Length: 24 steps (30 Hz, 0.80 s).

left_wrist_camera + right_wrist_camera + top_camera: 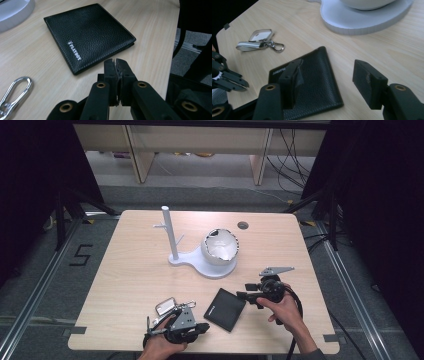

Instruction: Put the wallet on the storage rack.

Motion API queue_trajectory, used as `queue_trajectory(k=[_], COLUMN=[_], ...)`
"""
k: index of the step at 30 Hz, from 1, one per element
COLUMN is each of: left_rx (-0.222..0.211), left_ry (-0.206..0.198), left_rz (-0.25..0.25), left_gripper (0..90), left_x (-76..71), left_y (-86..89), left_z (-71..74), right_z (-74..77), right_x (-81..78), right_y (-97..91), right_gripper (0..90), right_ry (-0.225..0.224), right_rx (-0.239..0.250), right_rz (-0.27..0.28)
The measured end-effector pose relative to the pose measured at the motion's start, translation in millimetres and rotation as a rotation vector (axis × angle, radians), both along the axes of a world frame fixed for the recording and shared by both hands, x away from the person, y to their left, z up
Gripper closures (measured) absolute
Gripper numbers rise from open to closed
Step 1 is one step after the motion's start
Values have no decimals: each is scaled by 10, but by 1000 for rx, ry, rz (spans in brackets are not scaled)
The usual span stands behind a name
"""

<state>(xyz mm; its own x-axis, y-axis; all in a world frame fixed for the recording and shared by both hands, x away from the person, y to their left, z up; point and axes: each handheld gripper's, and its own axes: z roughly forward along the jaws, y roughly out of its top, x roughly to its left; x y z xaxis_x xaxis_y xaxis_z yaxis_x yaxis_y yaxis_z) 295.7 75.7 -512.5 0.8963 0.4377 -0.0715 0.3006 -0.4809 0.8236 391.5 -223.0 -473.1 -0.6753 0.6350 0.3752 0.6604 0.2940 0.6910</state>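
At the near edge of the table (125, 270), the left gripper (202, 326) lies low in the person's left hand (162, 345), pointing right toward the wallet (225, 309). In the left gripper view its two black jaws are pressed together with nothing between them, their tips just short of the wallet's near edge and apart from it. The wallet (87, 35) is black grained leather with pale stitching and a small white logo, closed, lying flat on the wood near the front of the table between the two grippers. Just left of it lies a silver key fob (165, 306) with a clip (16, 88), close beside the left gripper and not touching the wallet. The right gripper (241, 295) sits in the right hand (282, 310) on the wallet's right side, pointing left at it. In the right gripper view its jaws stand apart, the wallet (312, 82) lying beneath and beyond them; whether a pad touches the leather cannot be told. No grip shows. Farther back, near the table's middle, stands a white stand (212, 265), its flat base carrying a thin upright post (170, 232) with short pegs and a round bowl (220, 246) with a dark jagged rim.
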Motion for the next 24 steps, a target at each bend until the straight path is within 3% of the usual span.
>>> queue_trajectory(k=[1,3,7,8,9,11,14,15,17,20,22,23,24], left_rx=[-11,12,21,25,46,39,61,47,63,77,80,60,45], left_ry=[0,-3,6,13,2,16,12,15,11,24,23,43,42], left_rz=[-9,-14,-3,2,-16,-10,-13,-16,-15,-18,-22,-14,-5], left_gripper=[869,869,869,869,869,869,867,866,865,864,865,865,865], left_x=[12,38,84,92,110,113,123,129,143,153,166,167,169], left_y=[-38,-90,-182,-203,-203,-233,-265,-282,-296,-315,-312,-316,-321], left_z=[-9,-20,-41,-45,-33,-33,-43,-55,-59,-67,-67,-69,-75], right_z=[-7,-20,-86,-91,-121,-135,-168,-180,-203,-222,-234,-233,-243], right_x=[43,86,167,162,201,212,218,236,249,285,300,290,299], right_y=[13,55,144,174,184,208,265,263,285,281,288,307,311], right_gripper=[432,439,457,458,459,459,452,444,433,428,428,428,429], right_ry=[-19,-13,19,48,41,46,94,83,106,96,98,127,127], right_rx=[-15,-28,-58,-61,-57,-83,-89,-96,-85,-92,-102,-100,-101], right_rz=[26,27,53,43,75,63,71,83,88,93,80,66,76])
